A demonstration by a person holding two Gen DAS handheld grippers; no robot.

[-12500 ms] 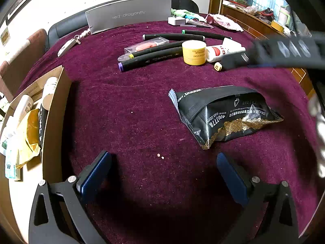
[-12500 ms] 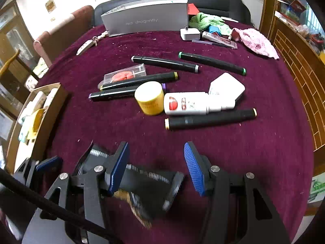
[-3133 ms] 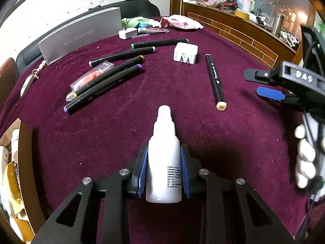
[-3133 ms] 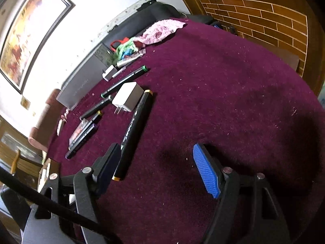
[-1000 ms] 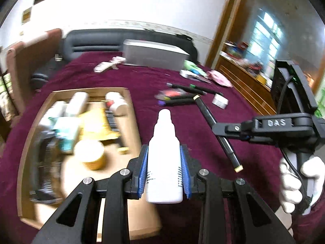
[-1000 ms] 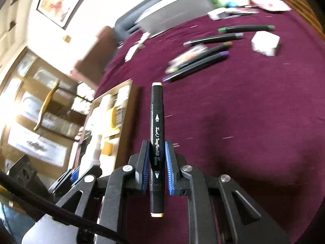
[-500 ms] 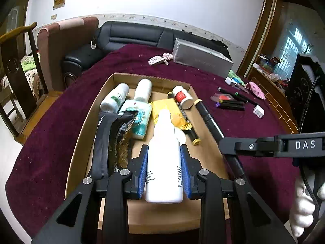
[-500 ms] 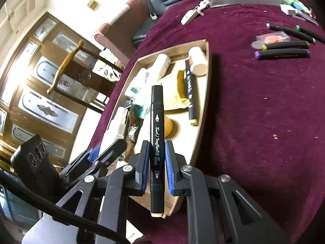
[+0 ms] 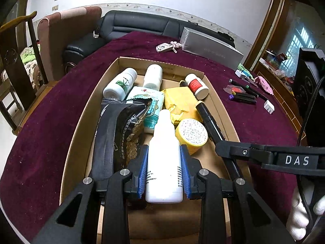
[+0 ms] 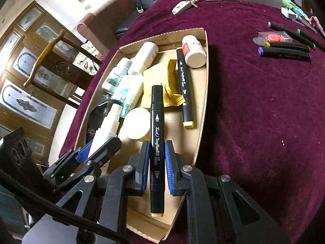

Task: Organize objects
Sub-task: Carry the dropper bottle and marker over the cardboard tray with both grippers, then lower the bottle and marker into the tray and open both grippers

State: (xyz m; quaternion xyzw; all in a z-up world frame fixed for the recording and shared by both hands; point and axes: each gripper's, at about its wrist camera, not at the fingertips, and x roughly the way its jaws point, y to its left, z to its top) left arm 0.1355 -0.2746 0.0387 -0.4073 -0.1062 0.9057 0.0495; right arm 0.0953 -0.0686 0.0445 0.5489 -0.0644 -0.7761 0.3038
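Both hands over the cardboard box (image 9: 85, 122) on the maroon cloth (image 10: 254, 111). Left gripper (image 9: 164, 172) clamped on a white bottle (image 9: 164, 162), pads at the mid-body, nozzle pointing forward above the yellow jar (image 9: 193, 134) and black pouch (image 9: 113, 134). Right gripper (image 10: 156, 166) closed narrow on a black marker (image 10: 156, 142), gripped a little behind its middle, tip out over the box floor beside another marker (image 10: 184, 89) already lying there. Bottle looks like light, smooth plastic, likely a bit squeezable; the body grip across flat sides seems sound, though it could slip lengthwise if tilted steeply. Marker is stiff, light, round, prone to rolling once let go; best laid along the box wall next to its twin. Free floor shows at the near end of the box. More markers (image 10: 284, 50) wait out on the cloth, well apart from the box.
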